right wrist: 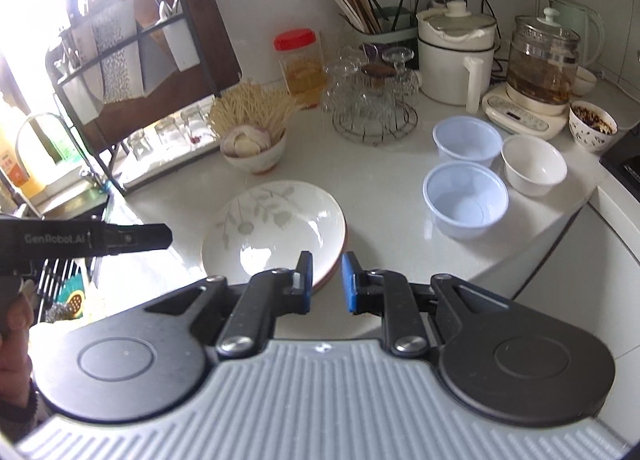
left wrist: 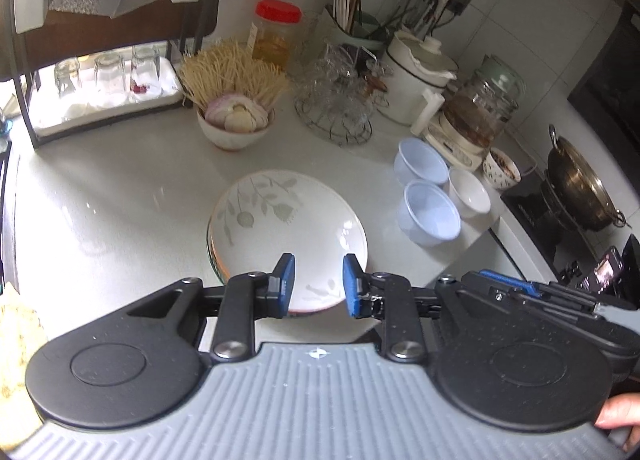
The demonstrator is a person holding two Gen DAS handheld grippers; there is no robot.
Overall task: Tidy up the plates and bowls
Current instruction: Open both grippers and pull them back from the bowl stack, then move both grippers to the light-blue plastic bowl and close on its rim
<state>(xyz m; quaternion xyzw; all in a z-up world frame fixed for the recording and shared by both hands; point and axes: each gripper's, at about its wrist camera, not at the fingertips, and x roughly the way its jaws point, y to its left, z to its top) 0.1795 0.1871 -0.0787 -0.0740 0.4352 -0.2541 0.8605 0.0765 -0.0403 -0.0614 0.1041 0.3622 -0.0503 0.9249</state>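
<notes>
Plates [left wrist: 286,224] sit stacked at the centre of the white countertop [left wrist: 120,196], the top one painted with pale green leaves, at least one more rim showing beneath it at 9 o'clock. The left gripper [left wrist: 319,284] hangs over the stack's near edge, at 6 o'clock of the plates, its blue pads [left wrist: 289,280] parted with nothing between them and only the plate surface visible through the gap. The right gripper [right wrist: 326,280] hovers at about 5 o'clock of the same stack, its jaws drawn close together around a narrow gap and holding nothing. At 3 o'clock of the plates stand two translucent plastic bowls [right wrist: 466,198], one behind the other, with a white ceramic bowl [right wrist: 534,164] just beside them and a patterned bowl [right wrist: 592,128] farther back toward 2 o'clock. At 12 o'clock a bowl holding garlic and dried noodles [left wrist: 236,116] rests near a wire rack of glassware [left wrist: 334,100]. A red-lidded jar [left wrist: 276,34] stands behind them. A dish rack [left wrist: 100,72] with upturned glasses occupies 10 o'clock, and a wok [left wrist: 580,184] sits at the far right edge.
</notes>
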